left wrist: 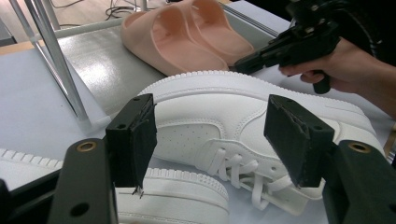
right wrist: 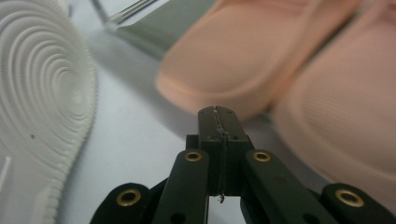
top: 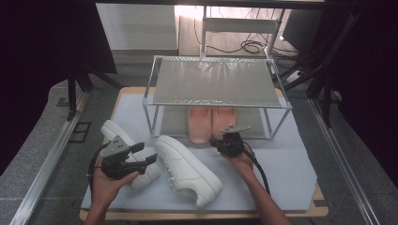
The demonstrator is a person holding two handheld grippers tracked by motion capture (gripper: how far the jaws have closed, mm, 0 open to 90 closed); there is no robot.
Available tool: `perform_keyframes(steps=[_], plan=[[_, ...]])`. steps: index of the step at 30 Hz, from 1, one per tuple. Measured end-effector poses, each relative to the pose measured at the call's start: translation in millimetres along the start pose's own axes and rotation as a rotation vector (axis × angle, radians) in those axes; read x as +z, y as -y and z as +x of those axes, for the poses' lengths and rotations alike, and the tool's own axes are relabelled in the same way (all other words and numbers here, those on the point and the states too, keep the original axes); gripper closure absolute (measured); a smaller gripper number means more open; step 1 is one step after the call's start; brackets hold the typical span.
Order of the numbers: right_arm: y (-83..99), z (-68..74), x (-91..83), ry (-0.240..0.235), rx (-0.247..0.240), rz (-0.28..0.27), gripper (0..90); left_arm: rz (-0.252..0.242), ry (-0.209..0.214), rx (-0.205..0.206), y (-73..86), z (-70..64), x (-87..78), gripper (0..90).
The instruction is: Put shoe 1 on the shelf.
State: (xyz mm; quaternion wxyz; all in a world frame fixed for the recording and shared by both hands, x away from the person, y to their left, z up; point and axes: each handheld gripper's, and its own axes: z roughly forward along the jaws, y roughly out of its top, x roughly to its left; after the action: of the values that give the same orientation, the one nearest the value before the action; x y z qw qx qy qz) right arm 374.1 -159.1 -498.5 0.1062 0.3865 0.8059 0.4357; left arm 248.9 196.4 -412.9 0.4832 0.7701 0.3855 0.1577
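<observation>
White leather marks the two sneakers that are left out on the counter [top: 281,164]: the near sneaker [top: 187,169] lies on its side in front of the metal rack [top: 218,84], its sole turned toward the right tool [top: 226,139], and the far sneaker [top: 129,157] lies partly under the left tool [top: 141,154], which is held with its jaws spread wide and nothing between them, aimed at the near sneaker's laced side [left wrist: 224,140]. The right tool [right wrist: 219,135] is seen with its jaws pressed fully together on nothing, its tip pointed at the pink slippers [top: 211,123]. These slippers are already set side by side on the rack's lower shelf, so that part of the tidying is judged done; both sneakers are not yet gripped or lifted, and the rack's upper shelf is bare, so most of the work is judged to remain. The counter is covered by a pale grey-blue mat on a wooden board, with aluminium rails along both sides. Beyond the rack, a light floor, a white frame and loose black cables [top: 253,46] are seen, with dark curtains at either side.
</observation>
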Motion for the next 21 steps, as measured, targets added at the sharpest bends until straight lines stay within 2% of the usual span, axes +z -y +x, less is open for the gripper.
perform_keyframes(steps=[4,9,21], plan=[[-3.4,9.2,13.7,-0.033,-0.015,0.023,90.0,0.0,0.0,-0.002,0.5,0.5,0.0,34.8],[-6.4,13.6,22.4,-0.024,-0.009,0.004,90.0,-0.002,-0.003,-0.004,0.8,1.7,-1.1,34.8],[-13.2,3.1,31.8,0.022,0.019,-0.012,90.0,0.004,0.0,-0.003,1.0,1.1,1.2,34.8]])
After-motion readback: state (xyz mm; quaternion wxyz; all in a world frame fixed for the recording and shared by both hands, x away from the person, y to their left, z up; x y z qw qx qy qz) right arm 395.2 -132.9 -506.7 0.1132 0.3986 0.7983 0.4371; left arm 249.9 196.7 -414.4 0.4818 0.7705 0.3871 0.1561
